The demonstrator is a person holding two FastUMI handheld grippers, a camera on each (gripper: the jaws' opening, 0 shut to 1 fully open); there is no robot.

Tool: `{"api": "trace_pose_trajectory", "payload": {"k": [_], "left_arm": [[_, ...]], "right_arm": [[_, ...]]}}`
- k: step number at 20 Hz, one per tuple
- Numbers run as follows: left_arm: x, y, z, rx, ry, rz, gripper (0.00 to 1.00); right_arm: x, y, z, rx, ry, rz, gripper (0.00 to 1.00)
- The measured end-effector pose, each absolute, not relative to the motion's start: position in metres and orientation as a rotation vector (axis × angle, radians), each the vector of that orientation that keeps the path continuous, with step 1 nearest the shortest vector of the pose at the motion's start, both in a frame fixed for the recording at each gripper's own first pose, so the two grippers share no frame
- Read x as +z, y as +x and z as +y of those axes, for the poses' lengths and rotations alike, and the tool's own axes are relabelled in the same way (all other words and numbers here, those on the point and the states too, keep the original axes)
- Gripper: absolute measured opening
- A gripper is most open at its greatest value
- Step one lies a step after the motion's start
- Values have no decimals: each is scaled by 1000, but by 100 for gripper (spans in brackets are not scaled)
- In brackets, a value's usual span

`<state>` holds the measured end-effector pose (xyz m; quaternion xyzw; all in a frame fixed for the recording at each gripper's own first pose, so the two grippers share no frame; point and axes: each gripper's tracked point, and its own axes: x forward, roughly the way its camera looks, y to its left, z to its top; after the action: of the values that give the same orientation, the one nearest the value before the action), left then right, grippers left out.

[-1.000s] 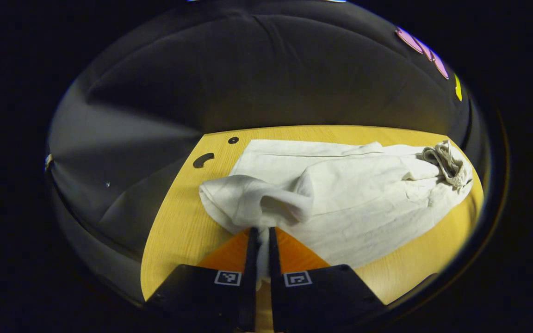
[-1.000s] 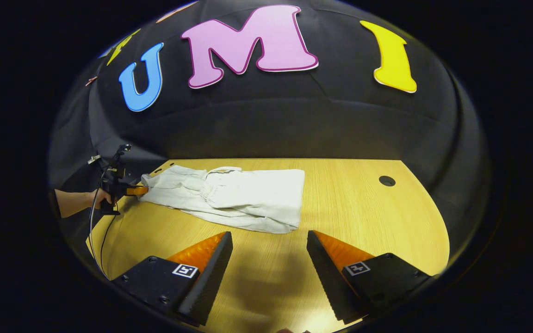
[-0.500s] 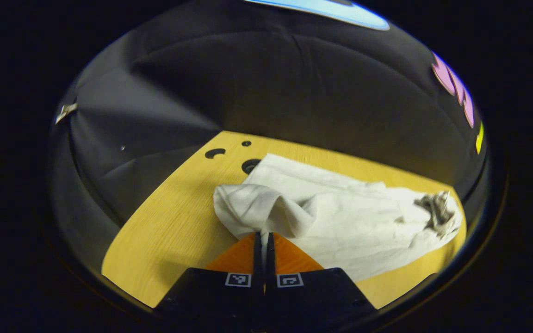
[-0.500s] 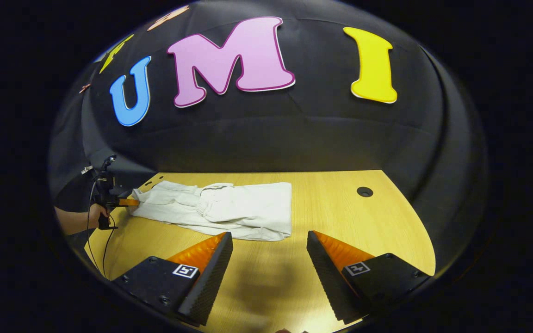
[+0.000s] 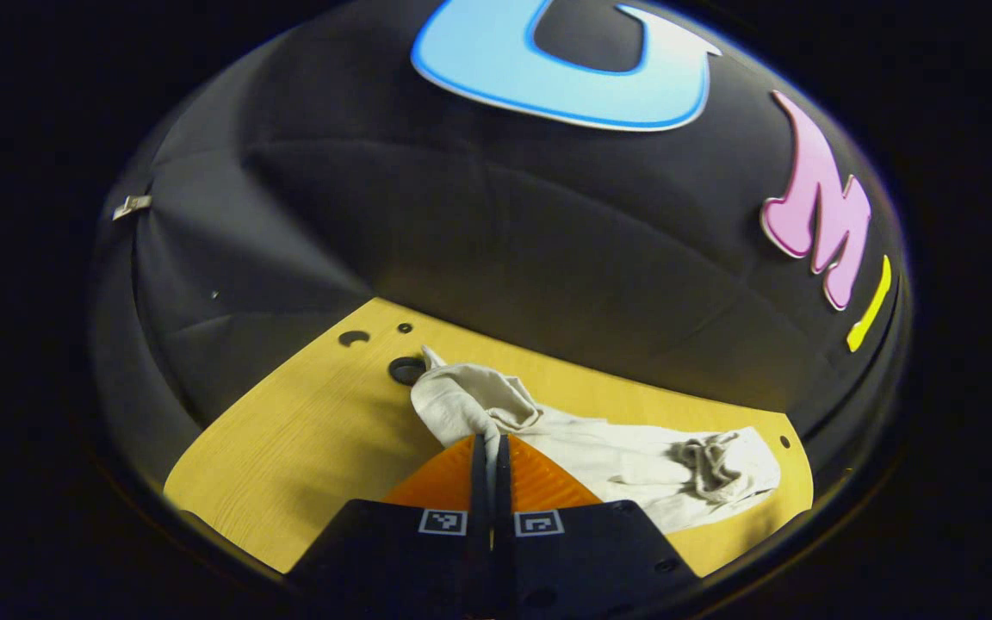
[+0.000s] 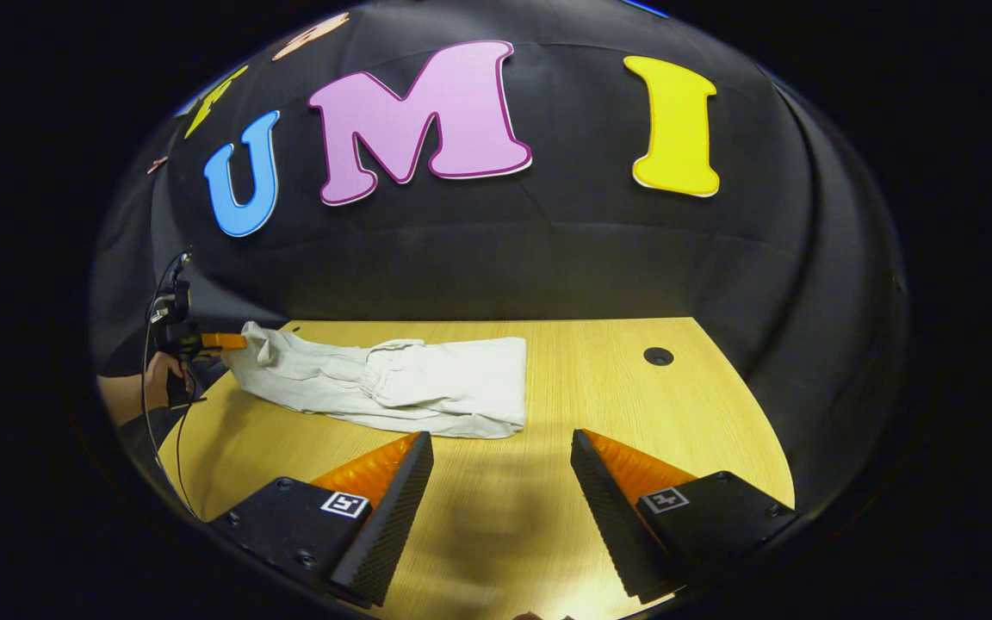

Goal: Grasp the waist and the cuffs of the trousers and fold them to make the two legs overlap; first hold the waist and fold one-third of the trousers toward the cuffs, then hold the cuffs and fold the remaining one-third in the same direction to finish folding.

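Your left gripper [image 5: 489, 448] is pinched tight on the cuffs [image 5: 461, 400] of the trousers [image 6: 393, 383], while your right gripper [image 6: 500, 469] gapes wide, holding nothing, above the table [image 6: 634, 405].

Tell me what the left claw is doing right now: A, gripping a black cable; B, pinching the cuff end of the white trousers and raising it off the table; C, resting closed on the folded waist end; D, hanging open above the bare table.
B: the left claw is closed on the trousers, and that end is raised above the table.
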<state>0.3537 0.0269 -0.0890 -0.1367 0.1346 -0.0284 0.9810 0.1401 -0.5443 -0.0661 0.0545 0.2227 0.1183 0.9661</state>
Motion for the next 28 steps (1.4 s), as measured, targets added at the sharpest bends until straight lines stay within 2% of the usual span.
{"api": "trace_pose_trajectory", "payload": {"k": [7, 13, 21, 26, 28], "left_arm": [[-14, 346, -85, -190, -297, 184, 6], [15, 345, -206, -338, -321, 179, 6], [-3, 342, -361, -518, -320, 234, 6], [-38, 338, -395, -528, -314, 323, 6], [-44, 335, -399, -515, -313, 341, 11]], "right_arm": [[-49, 124, -587, 172, 151, 415, 98], [-44, 106, -634, 72, 192, 401, 98], [-42, 73, -674, 2, 208, 383, 98], [-46, 49, -690, -56, 238, 396, 98], [-43, 43, -694, -75, 258, 385, 98]]}}
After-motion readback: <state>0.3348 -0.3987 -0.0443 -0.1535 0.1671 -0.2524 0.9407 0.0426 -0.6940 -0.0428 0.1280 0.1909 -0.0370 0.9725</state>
